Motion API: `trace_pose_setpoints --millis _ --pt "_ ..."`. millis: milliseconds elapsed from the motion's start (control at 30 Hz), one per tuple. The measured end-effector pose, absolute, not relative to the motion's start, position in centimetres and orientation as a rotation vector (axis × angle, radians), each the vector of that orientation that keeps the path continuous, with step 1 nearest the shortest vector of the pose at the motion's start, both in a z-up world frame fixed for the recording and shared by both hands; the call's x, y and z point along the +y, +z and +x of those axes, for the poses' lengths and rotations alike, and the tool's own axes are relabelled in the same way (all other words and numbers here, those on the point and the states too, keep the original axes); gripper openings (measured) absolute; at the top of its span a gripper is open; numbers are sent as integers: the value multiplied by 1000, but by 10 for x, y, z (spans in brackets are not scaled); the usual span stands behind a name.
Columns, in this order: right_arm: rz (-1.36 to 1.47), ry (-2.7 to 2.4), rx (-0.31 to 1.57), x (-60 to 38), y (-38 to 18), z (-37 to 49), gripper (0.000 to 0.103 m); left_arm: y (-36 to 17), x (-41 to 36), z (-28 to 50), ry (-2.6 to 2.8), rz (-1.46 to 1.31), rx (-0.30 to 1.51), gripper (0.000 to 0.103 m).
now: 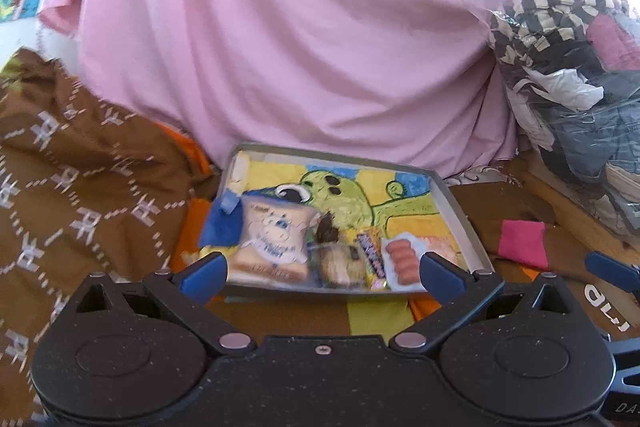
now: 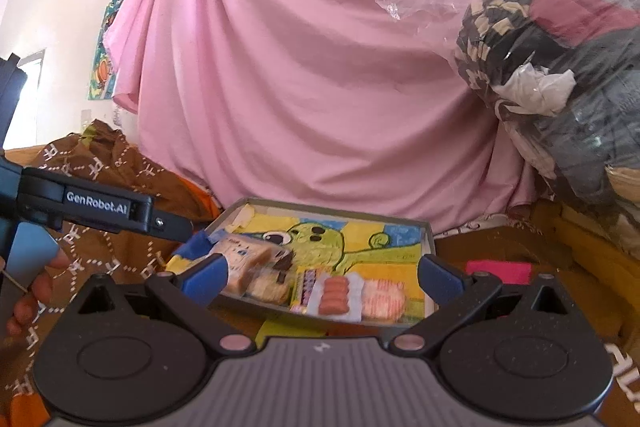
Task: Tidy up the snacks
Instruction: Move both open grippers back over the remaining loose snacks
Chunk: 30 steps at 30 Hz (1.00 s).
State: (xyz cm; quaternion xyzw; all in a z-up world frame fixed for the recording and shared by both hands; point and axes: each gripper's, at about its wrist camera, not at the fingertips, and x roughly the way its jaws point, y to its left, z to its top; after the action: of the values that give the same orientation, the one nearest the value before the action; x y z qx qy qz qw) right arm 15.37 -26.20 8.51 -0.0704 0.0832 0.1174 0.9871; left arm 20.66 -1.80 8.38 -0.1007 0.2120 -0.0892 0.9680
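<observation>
The left claw [image 1: 320, 269] is wide open with nothing in it, and so is the right claw [image 2: 322, 279]. Just in front of both claws sits a flat tray [image 1: 460, 215] with a green cartoon picture on its floor. The snacks lie in a row along the tray's near edge. Ahead of the left claw's left finger is a puffy biscuit bag [image 1: 272, 243] with a bear on it. It looks light and soft, and the biscuits inside could crack, so a gentle pinch at the crimped top edge seems best. Between the fingers lies a small brownie pack [image 1: 332, 255] and a shiny candy bar [image 1: 370, 253], which looks slippery; gripping it across its narrow middle should hold. By the right finger is a pack of little sausages [image 1: 402, 261], firm enough to take by its sides. In the right view a round pink wafer pack [image 2: 384, 301] lies furthest right and looks easy to crush.
</observation>
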Motion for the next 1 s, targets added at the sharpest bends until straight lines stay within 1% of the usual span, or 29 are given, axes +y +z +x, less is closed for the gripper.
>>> trace_pose_setpoints --millis 333,567,800,1000 --pt "-117 250 254 -261 57 108 103 62 7 159 -131 -179 480 102" --pt "-97 237 349 -266 36 87 103 34 12 131 -150 -146 551 102" --pt "-96 231 466 -266 14 76 103 6 12 108 -167 -129 625 102" --pt "-128 262 519 -257 2 73 103 -13 12 97 -179 -111 686 102"
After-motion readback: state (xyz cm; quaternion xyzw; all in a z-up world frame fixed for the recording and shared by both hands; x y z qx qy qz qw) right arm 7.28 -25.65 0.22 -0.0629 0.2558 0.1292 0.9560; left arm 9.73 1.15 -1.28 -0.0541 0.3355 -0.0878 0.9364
